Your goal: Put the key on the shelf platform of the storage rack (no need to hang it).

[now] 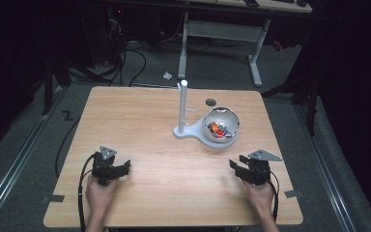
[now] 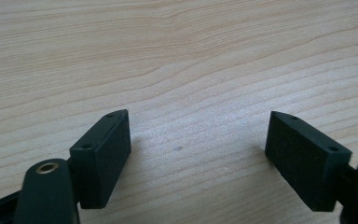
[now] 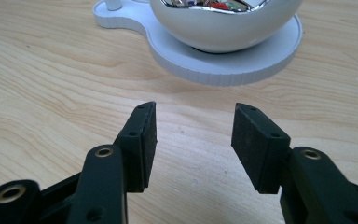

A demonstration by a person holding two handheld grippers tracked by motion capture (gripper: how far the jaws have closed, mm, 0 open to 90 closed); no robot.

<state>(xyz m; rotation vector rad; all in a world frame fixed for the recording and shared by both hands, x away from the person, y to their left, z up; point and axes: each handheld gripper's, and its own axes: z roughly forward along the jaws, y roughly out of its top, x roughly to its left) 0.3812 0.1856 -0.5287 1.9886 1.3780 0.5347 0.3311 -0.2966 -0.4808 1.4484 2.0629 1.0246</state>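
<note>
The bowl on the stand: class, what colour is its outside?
White outside on the bowl, with a shiny mirror-like inside; clearest in the right gripper view.

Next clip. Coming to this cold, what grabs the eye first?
The shiny white bowl holding small colourful pieces, sitting on a white base plate with an upright white post, right of the wooden table's centre. Nearer the person, the black left gripper and black right gripper rest apart on the wood, jaws open, holding nothing.
</note>
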